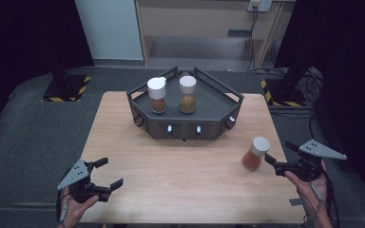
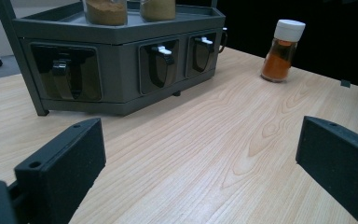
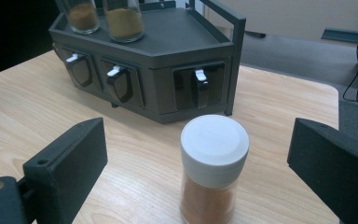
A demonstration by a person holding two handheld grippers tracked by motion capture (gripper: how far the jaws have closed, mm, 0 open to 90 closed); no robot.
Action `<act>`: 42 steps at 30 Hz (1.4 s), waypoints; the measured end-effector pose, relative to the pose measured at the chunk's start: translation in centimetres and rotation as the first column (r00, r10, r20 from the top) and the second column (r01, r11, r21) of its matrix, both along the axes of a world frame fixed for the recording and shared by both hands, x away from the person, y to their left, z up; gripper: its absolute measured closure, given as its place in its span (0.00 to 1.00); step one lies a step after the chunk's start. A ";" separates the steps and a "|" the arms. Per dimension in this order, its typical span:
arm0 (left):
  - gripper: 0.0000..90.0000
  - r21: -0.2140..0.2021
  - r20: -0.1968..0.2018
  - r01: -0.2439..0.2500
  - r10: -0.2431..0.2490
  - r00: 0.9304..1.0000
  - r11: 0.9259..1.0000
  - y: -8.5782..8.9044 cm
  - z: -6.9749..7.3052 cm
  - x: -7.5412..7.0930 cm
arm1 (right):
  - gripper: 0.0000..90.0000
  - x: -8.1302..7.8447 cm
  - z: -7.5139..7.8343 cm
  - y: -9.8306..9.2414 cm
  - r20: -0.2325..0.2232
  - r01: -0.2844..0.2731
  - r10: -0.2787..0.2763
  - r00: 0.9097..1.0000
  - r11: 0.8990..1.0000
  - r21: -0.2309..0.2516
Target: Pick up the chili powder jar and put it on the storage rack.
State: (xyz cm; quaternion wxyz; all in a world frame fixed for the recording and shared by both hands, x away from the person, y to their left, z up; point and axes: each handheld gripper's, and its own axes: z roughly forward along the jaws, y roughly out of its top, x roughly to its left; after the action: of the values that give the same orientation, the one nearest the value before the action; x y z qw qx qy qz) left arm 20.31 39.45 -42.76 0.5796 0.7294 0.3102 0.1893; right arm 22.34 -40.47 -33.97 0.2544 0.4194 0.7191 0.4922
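Spice jar (image 3: 214,168) stands upright near the table's (image 1: 180,180) right edge, between the spread jaws of the right gripper (image 3: 200,163), untouched. Left gripper (image 1: 105,175) idle, jaws apart. Risk: an off-centre close tips the tall jar.

Your table (image 1: 171,166) is pale wood grain, smooth and matt. The spice jar (image 3: 212,172) looks clear glass with a white plastic cap; the rack (image 1: 209,102) is matt grey.

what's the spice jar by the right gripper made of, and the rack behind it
Spice jar: clear glass or plastic, since the orange powder shows through; its white cap looks like matte plastic. Rack: dark grey, matte, probably painted metal or plastic, with glossy black drawer fronts.
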 end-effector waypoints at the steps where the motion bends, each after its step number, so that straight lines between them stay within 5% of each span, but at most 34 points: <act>1: 0.01 0.001 0.000 0.000 0.000 1.000 1.000 0.0 0.0 0.0 | 0.06 0.2 -0.1 0.0 -0.004 0.002 -0.002 1.000 1.000 0.000; 42: 0.01 0.005 0.003 -0.013 0.013 1.000 1.000 -0.1 0.0 -0.1 | 0.09 6.2 -3.8 2.3 -0.111 0.026 -0.032 0.993 0.998 -0.055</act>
State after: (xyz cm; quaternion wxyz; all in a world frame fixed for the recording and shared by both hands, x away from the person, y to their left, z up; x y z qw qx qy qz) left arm 20.20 39.37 -42.75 0.5769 0.7286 0.3136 0.1948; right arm 28.57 -38.21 -37.77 0.2322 0.4496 0.7390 0.4447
